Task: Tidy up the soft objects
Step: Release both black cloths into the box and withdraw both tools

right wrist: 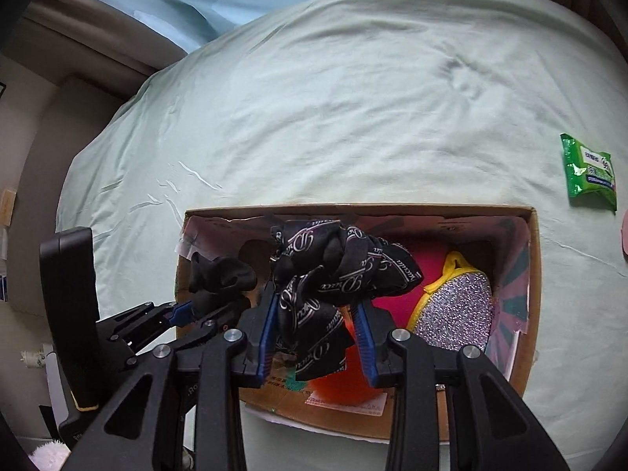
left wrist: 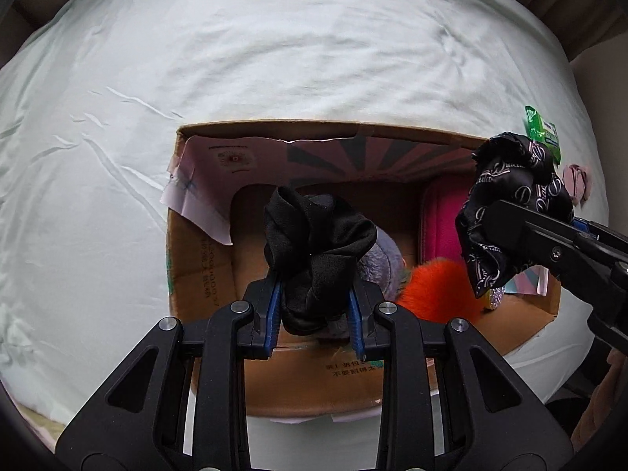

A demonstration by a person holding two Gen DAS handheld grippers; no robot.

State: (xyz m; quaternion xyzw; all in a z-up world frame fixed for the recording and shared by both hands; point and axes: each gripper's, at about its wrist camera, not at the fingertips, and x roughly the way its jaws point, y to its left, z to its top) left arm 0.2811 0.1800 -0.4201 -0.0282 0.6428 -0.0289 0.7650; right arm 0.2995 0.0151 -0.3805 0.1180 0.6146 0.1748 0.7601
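My left gripper (left wrist: 314, 294) is shut on a plain black scrunchie (left wrist: 314, 247) and holds it above the open cardboard box (left wrist: 196, 267). My right gripper (right wrist: 316, 322) is shut on a black scrunchie with white lettering (right wrist: 333, 271), also over the box (right wrist: 533, 274). In the left wrist view the right gripper and its patterned scrunchie (left wrist: 514, 212) hang over the box's right side. In the right wrist view the left gripper's plain scrunchie (right wrist: 219, 278) is at the box's left side. Inside lie a pink pouch (left wrist: 439, 219), an orange fluffy thing (left wrist: 431, 290), a grey plush (left wrist: 384, 259) and a glittery silver piece (right wrist: 455, 310).
The box sits on a pale green bedsheet (left wrist: 274, 59). A green wipes packet (right wrist: 588, 172) lies on the sheet to the right of the box. A small pink item (left wrist: 577, 184) lies near it. The bed's edge and beige wall show at the left in the right wrist view.
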